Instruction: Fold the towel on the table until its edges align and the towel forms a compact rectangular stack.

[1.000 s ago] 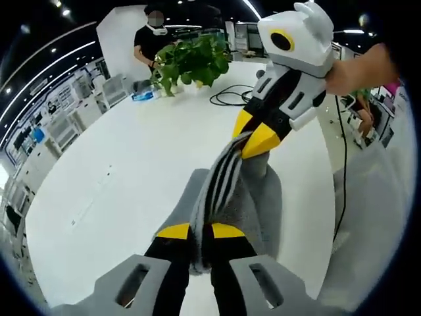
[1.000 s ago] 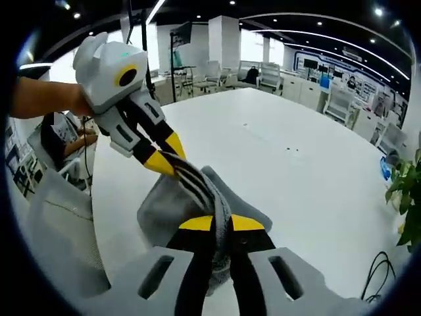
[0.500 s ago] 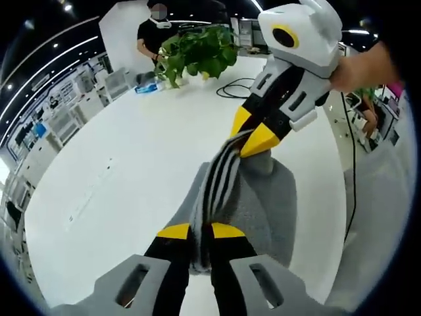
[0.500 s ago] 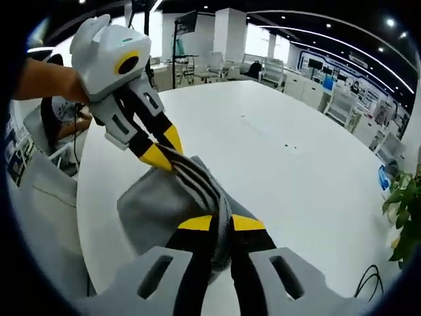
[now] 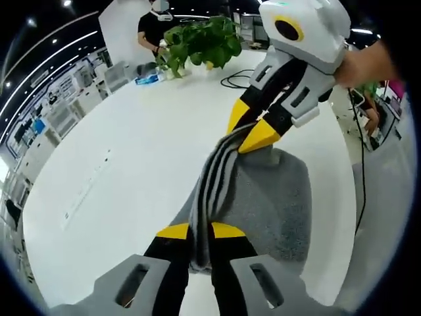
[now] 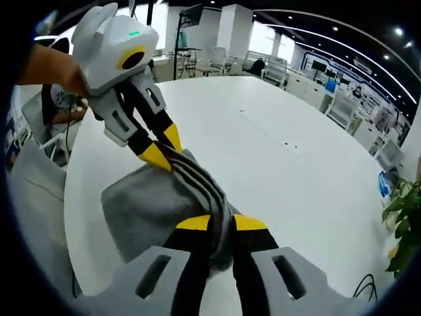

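Item, as I hold it: grey striped towel (image 5: 263, 197), more spread over the white surface (image 5: 131, 164) than a second ago, striped edge stretched between my left tool (image 5: 200, 230) and right tool (image 5: 253, 131), both pinching it; no legible writing.
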### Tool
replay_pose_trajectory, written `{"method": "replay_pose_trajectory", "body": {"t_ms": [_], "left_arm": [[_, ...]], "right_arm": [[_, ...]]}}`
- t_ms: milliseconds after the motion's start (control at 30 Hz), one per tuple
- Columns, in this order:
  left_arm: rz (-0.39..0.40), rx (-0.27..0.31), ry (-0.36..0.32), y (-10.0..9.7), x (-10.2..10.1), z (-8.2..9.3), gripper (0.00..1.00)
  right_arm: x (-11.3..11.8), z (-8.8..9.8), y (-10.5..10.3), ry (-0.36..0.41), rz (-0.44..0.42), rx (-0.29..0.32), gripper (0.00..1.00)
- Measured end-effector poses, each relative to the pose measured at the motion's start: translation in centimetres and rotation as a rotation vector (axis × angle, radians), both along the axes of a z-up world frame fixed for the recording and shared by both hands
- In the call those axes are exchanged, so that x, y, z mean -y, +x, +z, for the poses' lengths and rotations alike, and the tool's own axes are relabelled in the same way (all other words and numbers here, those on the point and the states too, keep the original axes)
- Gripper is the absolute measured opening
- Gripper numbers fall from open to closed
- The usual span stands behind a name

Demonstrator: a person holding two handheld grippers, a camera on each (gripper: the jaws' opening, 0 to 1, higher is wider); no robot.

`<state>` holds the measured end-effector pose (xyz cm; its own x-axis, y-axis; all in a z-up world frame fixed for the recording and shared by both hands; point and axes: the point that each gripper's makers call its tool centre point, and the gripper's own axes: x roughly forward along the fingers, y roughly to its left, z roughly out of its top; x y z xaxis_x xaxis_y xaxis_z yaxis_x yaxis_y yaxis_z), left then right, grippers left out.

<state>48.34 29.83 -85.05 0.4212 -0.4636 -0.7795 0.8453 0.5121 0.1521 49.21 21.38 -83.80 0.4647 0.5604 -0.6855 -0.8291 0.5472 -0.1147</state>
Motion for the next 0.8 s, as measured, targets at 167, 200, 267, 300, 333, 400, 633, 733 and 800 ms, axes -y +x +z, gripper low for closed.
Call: {"method": "replay_pose_trajectory", "body": {"t_ms": [167,200,267,300,333,400,633,733,800], "left_arm": [[-0.016,-0.011,0.020,0.3,-0.1,-1.2,0.11],[-0.017,-0.014,0.026,0.4,-0.2,-1.5,0.11],[-0.015,-0.016,0.030,0.5,-0.4,-1.9,0.12],[-0.012,-0.018,0.032,0.6,-0.4,-2.1,0.13],[-0.011,-0.017,0.033,0.6,-0.5,-2.2,0.14],[-0.010,-0.012,0.039,0.8,-0.6,-2.4,0.15],[0.034,0.016,0.034,2.0,-1.1,-2.3,0.22],[0.061,0.024,0.037,2.4,-1.6,-2.4,0.24],[0.073,0.020,0.026,2.5,-1.8,-2.4,0.25]], "right_arm": [[0.5,0.5,0.8,0.032,-0.043,0.032,0.15],[0.6,0.7,0.9,0.040,-0.056,0.038,0.14],[1.0,1.2,0.8,0.049,-0.064,0.043,0.11],[1.0,1.3,0.7,0.059,-0.070,0.045,0.10],[1.0,1.5,0.6,0.073,-0.072,0.048,0.10],[0.8,1.3,-0.1,0.090,-0.065,0.026,0.10],[0.5,-1.0,-1.1,0.052,-0.030,-0.027,0.10],[0.8,-1.9,-0.7,0.050,-0.053,-0.058,0.13],[1.1,-2.5,-0.4,0.043,-0.067,-0.071,0.14]]}}
